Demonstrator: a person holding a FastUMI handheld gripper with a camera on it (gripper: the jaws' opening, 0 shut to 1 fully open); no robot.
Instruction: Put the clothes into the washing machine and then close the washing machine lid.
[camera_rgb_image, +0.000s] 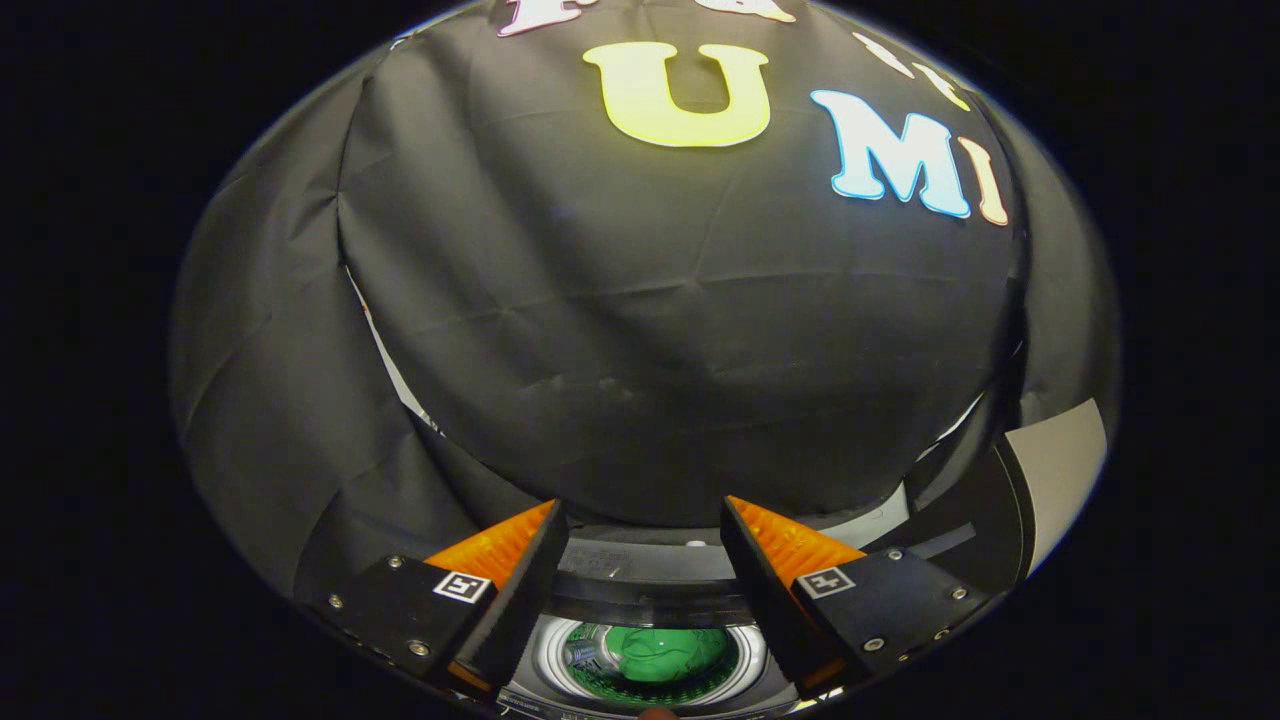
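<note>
While the gripper (645, 530) hangs above the washing machine (650, 610) with its two fingers spread wide and nothing between them, the green garment (665, 652) already lies inside the round drum opening (545, 655), directly below the gap between the fingers and a little nearer than their tips. That bundle sits low in the tub, well apart from both fingers, so the loading half of the task looks finished and the lid is what remains. Beyond the drum opening, on the far side from the camera, a dark curved band (640, 580) runs crosswise between the fingers; I take it to be the back rim of the machine's top or the edge of the raised lid, though I cannot tell which. Its long axis lies across the fingers' line rather than along it, which matters most for what comes next: to bring a lid down over the opening, the gripper would have to reach forward past the drum and meet that edge squarely, from above or behind. A pale grey panel (1060, 470) stands off to the right of the washing machine, beside the booth's black cloth wall (680, 330), and could belong to the lid or the casing; its part is unclear. With one gripper in play, no choice of hand arises, and the open fingers are ready either to hook or to push.
</note>
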